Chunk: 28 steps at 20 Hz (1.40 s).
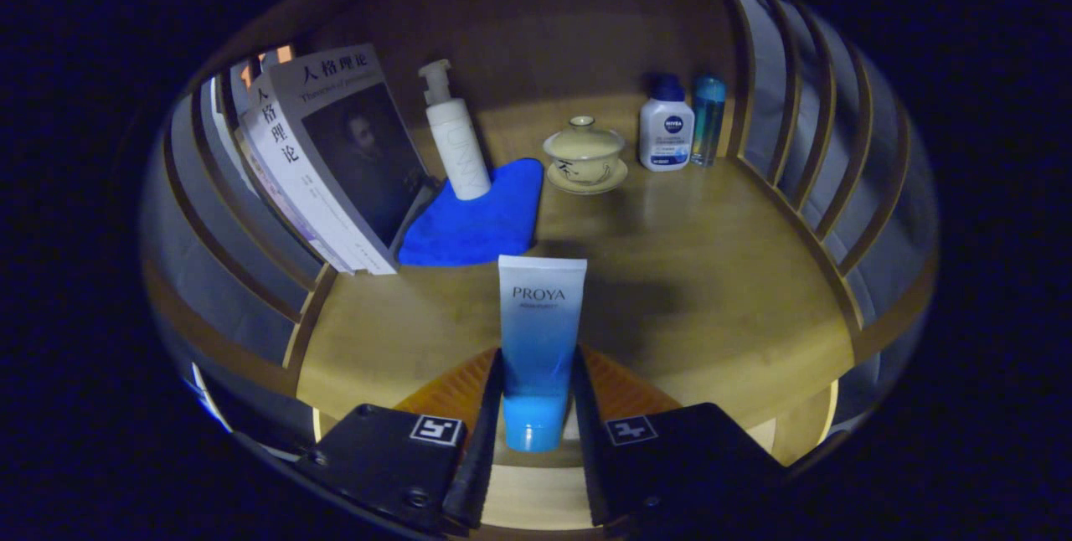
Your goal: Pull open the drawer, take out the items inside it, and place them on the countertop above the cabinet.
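A blue-and-white squeeze tube (540,340) stands upright, cap down, between the two fingers of my gripper (536,407), which is shut on its lower half. The tube hangs at the front edge of the wooden countertop (720,290), whose surface spreads out beyond it. Whether the cap touches the wood I cannot tell. The drawer is hidden from here.
On the countertop beyond the tube: leaning books (335,156) at the left, a blue cloth (477,218) with a white pump bottle (456,139) on it, a lidded tea bowl on a saucer (584,156), and two small bottles (680,126) at the back right. Slatted wooden rails (804,156) enclose the sides.
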{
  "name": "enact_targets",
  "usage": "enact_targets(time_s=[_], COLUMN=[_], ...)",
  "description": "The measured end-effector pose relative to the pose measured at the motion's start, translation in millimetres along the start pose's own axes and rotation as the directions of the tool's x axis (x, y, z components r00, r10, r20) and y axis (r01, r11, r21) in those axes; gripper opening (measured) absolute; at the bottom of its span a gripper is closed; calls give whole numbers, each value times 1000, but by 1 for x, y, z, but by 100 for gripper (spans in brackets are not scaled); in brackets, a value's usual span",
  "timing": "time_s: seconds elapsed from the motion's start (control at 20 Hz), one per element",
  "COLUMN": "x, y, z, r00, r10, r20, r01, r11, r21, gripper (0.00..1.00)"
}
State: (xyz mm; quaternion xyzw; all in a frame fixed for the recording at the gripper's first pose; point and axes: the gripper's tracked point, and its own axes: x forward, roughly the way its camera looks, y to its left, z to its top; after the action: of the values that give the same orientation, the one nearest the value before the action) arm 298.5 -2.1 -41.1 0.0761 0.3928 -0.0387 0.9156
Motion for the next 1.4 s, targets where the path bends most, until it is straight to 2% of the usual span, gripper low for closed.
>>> enact_targets(time_s=[0.35, 0.55, 0.65, 0.75, 0.9, 1.05, 1.3, 1.4], x=[-42, -81, -103, -124, -154, -177, -203, -202], y=[4, 7, 6, 8, 16, 31, 34, 26], z=[3, -14, -25, -38, -56, -78, -117, -133], r00=[996, 984, 978, 969, 947, 920, 855, 838], r10=[44, 72, 70, 83, 125, 174, 217, 211], r20=[83, 161, 196, 232, 296, 351, 471, 503], r01=[-40, -54, -43, -49, -76, -111, -117, -107], r11=[998, 992, 989, 988, 983, 975, 965, 968], r21=[-54, -116, -139, -147, -170, -192, -234, -228], gripper=[64, 65, 86, 87, 88, 94, 96, 99])
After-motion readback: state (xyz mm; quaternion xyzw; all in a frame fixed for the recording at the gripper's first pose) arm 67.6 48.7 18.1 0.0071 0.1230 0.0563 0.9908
